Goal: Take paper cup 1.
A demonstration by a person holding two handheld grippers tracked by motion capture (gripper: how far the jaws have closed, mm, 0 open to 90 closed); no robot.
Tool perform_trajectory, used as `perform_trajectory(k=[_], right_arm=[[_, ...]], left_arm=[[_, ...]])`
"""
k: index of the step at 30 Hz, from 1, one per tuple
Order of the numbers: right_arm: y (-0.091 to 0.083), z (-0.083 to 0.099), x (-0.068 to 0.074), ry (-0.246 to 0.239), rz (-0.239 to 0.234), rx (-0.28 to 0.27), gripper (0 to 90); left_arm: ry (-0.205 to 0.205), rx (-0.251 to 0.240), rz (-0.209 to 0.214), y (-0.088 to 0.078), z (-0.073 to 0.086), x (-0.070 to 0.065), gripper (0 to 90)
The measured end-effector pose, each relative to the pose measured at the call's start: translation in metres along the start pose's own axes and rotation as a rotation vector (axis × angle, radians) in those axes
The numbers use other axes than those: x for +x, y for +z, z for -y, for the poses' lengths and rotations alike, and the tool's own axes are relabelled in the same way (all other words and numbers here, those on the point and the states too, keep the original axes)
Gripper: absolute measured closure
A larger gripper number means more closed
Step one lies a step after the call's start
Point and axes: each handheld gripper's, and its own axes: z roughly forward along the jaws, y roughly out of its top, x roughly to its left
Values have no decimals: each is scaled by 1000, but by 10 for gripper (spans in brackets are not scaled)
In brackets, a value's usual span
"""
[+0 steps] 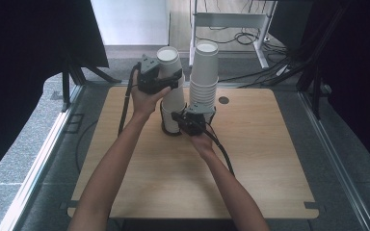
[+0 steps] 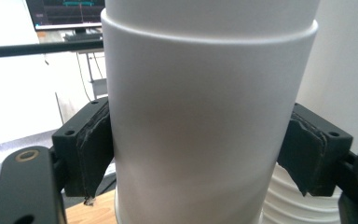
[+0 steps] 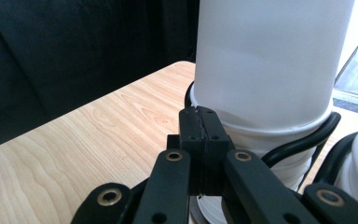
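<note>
wood-grain table point(image 1: 139, 183) fills the middle of the high view, with grey floor around it, dark curtains at both sides and a white frame with cables behind. two stacks of white paper cups stand near the far middle of the table, side by side and very close. the left stack point(image 1: 172, 94) sits in a black ring holder point(image 1: 169, 130); the right stack point(image 1: 204, 77) is taller, with many rims bunched at its lower half.

the left gripper point(image 1: 166, 79), held up in the person's left hand point(image 1: 144, 98), grasps the top cup point(image 2: 205, 116) of the left stack: in the left gripper view both black pads point(image 2: 91, 149) press on the cup's white wall, just under the rim of another cup above it. the cup sits raised on the stack, not seated fully down.

the right gripper point(image 1: 192, 120) rests low between the two stacks, at the base. in the right gripper view its jaws are clenched together with nothing between them, close to the left stack point(image 3: 261, 84) and the holder's black ring point(image 3: 303, 140).
</note>
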Motion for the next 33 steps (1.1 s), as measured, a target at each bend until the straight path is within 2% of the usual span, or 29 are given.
perform_trajectory(k=[2, 14, 21, 27, 31, 32, 33], right_arm=[[-4, 1, 3, 0, -9, -2, 900], [-19, 10, 8, -12, -19, 14, 899], [-32, 19, 11, -16, -24, 9, 892], [-51, 33, 19, -72, -25, 18, 862], [-62, 44, 22, -83, -24, 25, 838], [-65, 47, 23, -84, -24, 25, 834], [-65, 47, 23, -84, -24, 25, 834]], left_arm=[[6, -5, 2, -9, -2, 1, 186], [-11, -17, 23, -40, 7, 7, 185], [-9, -29, 47, -59, 15, 3, 185], [21, -20, 64, -75, 30, -7, 185], [32, -9, 76, -82, 43, -13, 184], [20, -2, 88, -85, 50, -15, 184], [20, -2, 88, -85, 50, -15, 184]])
